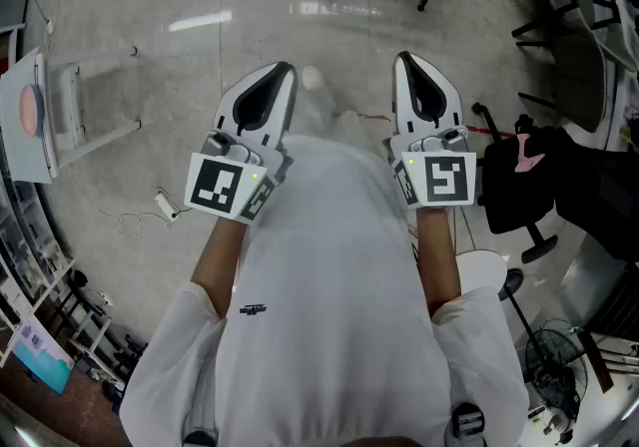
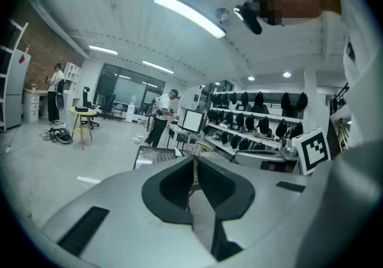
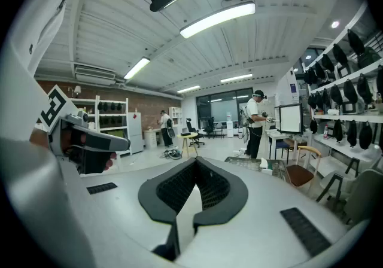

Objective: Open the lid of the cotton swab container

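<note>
- Container of cotton swabs shows in no view, so I cannot say where it stands. The task looks not yet begun.
- Left gripper and right gripper are held up in front of the person's white shirt, side by side but apart, above the bare floor.
- Both grippers have their jaws together, with nothing between them. If they come to the lid like this, I think they would only push it, and a light container could tip or slide away.
- One gripper should probably hold the body steady while the other lifts the lid. With one gripper alone the whole container may rise with the lid.
- A white plug with a thin cable lies on the floor at the left, and a black chair stands close at the right. A step toward the work place could catch on either of them.
</note>
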The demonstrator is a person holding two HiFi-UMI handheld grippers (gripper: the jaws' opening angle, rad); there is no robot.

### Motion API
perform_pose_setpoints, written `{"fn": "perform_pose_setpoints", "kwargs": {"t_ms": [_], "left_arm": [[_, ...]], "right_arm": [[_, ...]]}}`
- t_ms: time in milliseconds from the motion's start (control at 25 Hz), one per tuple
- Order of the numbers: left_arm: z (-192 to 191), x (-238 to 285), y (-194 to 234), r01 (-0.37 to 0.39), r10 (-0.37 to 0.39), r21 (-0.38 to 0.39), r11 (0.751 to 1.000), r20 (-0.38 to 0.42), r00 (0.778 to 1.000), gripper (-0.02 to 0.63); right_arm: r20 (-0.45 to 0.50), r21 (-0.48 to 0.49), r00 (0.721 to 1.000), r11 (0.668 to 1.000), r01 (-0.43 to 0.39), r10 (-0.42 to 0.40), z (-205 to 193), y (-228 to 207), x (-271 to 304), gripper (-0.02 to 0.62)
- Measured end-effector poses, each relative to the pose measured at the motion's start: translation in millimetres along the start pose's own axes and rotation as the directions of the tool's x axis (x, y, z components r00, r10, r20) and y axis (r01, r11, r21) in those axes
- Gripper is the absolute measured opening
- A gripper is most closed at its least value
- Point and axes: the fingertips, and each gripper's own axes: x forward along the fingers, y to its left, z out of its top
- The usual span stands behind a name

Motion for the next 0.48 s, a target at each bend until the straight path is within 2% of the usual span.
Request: {"fn": "perform_pose_setpoints", "kwargs": {"t_ms": [240, 480], "left_arm": [[-12.1, -23.4, -54.8, 0.045, -0.045, 0.024, 0.999, -0.021, 0.999, 0.018], [-9.5, -24.8, -70.2, 0.076, -0.075, 0.049, 0.996, -0.023, 0.997, 0.018]], "right_arm": [[0.002, 0.032, 0.999, 0.998, 0.046, -0.046, -7.7, 0.4, -60.9, -0.002], [0.012, 0.04, 0.993, 0.992, 0.118, -0.119, -7.5, -9.0, -78.8, -0.002]]}}
